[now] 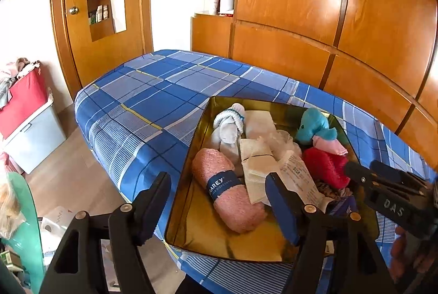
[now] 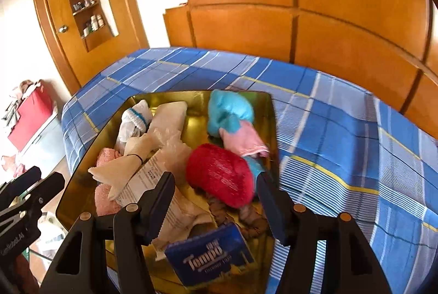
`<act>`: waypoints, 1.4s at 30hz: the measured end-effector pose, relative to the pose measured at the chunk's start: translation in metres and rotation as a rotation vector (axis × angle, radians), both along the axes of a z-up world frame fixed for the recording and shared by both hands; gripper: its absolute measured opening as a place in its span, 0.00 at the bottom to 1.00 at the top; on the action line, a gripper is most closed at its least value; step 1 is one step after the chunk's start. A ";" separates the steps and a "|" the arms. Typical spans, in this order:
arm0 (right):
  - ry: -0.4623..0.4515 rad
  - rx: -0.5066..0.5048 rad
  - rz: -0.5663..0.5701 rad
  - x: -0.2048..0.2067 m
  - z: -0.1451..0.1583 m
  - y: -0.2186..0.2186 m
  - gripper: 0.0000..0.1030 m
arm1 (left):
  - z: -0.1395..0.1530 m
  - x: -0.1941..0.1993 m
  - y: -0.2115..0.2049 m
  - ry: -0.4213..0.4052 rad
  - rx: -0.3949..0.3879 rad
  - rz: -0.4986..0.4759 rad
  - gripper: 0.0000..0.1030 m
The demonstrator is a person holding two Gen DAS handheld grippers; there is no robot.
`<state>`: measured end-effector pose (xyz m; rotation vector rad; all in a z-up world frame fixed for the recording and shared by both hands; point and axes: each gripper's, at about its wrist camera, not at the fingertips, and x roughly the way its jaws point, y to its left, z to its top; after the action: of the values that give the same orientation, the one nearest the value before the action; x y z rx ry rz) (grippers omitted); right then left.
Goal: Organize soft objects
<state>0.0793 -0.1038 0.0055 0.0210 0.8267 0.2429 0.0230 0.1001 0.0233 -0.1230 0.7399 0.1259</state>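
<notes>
A gold metal tray (image 1: 189,201) (image 2: 82,184) sits on the blue plaid bed and holds several soft things: a rolled pink dishcloth (image 1: 232,192), white socks (image 1: 230,127) (image 2: 135,118), a folded white cloth (image 1: 257,165) (image 2: 120,170), a turquoise plush (image 1: 314,127) (image 2: 230,110), a red plush (image 1: 325,165) (image 2: 221,173) and a blue Tempo tissue pack (image 2: 210,255). My left gripper (image 1: 219,209) is open and empty above the tray's near left part, over the pink dishcloth. My right gripper (image 2: 216,206) is open and empty, just above the red plush; it also shows in the left wrist view (image 1: 383,179).
The blue plaid bed (image 1: 153,91) (image 2: 342,129) stretches behind and right of the tray. Wooden wardrobe panels (image 1: 328,20) back it. A door with a shelf niche (image 1: 95,6) stands at the left. A red and grey bin (image 1: 27,124) sits on the floor.
</notes>
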 end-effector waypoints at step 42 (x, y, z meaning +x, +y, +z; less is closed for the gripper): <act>-0.106 -0.043 -0.117 -0.059 0.008 -0.019 0.61 | 0.007 -0.032 -0.030 -0.080 0.028 -0.012 0.79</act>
<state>0.0202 -0.1228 0.0132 0.0165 0.7222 0.1147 -0.0095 0.0701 0.0307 -0.0960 0.6584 0.1195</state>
